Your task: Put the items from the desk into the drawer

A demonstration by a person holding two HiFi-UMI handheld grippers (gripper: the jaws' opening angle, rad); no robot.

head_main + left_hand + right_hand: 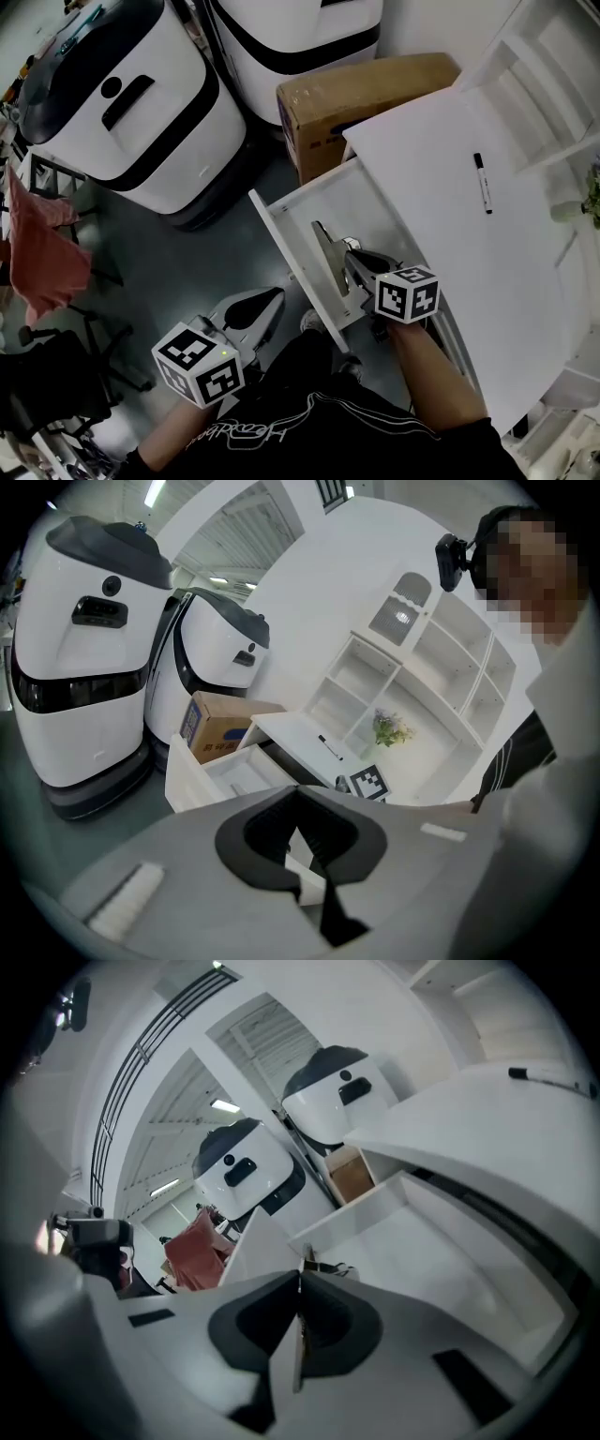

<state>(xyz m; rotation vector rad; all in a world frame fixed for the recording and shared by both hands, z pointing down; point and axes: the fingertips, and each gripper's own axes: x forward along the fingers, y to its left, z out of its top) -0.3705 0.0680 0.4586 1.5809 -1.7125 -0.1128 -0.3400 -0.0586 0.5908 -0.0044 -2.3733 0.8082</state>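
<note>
Over by the white desk [431, 187], the drawer [337, 206] is pulled open and the right gripper [354, 255] hangs over it pinching a thin flat card [328, 258]. The left gripper [270, 302] is pressed together on nothing, and the black marker [483, 183] lies on the desktop.

left tool [298, 796]: grey shell, black pads | right tool [300, 1277]: same | marker cubes [199, 364]: black-white | top [309, 439]: black, white script

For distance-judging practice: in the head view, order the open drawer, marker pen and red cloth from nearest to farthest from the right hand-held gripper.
1. Open drawer: under the right hand-held gripper holding a flat item.
2. Marker pen: on the desk, upper right.
3. Red cloth: far left.
</note>
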